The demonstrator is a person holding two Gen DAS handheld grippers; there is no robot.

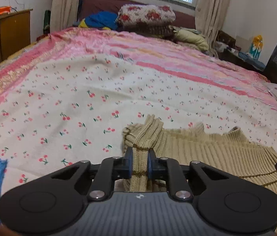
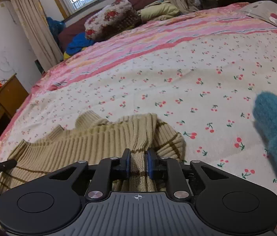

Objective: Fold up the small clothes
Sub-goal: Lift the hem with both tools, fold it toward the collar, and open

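Left wrist view, both grippers' jaws pinching beige sweater (image 1: 207, 149)

Sweater (image 1: 207, 153) on the bed (image 1: 99, 90), near edge; pillows (image 1: 146, 15) at far edge; desk (image 1: 10, 31) left of the bed.

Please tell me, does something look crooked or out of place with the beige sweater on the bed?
Nothing damaged. The beige sweater lies bunched and rumpled on the cherry-print sheet, its ribbed edges gathered where the left hand-held gripper and right hand-held gripper pinch it.
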